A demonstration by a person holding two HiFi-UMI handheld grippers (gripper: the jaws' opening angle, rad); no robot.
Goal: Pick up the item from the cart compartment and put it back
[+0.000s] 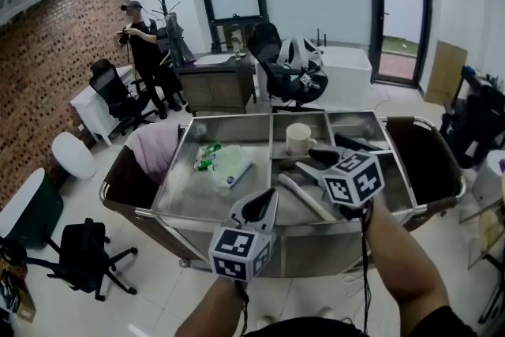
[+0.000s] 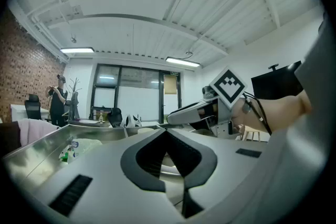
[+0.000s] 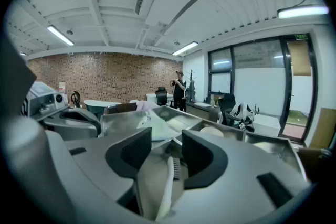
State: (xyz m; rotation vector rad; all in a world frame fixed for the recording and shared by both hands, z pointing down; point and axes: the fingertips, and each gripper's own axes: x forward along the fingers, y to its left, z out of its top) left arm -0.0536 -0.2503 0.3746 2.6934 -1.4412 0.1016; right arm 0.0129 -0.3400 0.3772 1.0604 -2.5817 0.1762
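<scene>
Right hand-held gripper (image 3: 167, 140) (agape) clears brush (image 3: 167, 182).

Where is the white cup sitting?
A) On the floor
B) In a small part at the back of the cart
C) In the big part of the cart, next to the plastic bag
B: the white cup stands upright in a small back compartment of the steel cart.

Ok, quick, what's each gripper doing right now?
Left gripper: jaws shut, nothing between them.
Right gripper: jaws open, white brush lying below between them, not gripped.
</scene>
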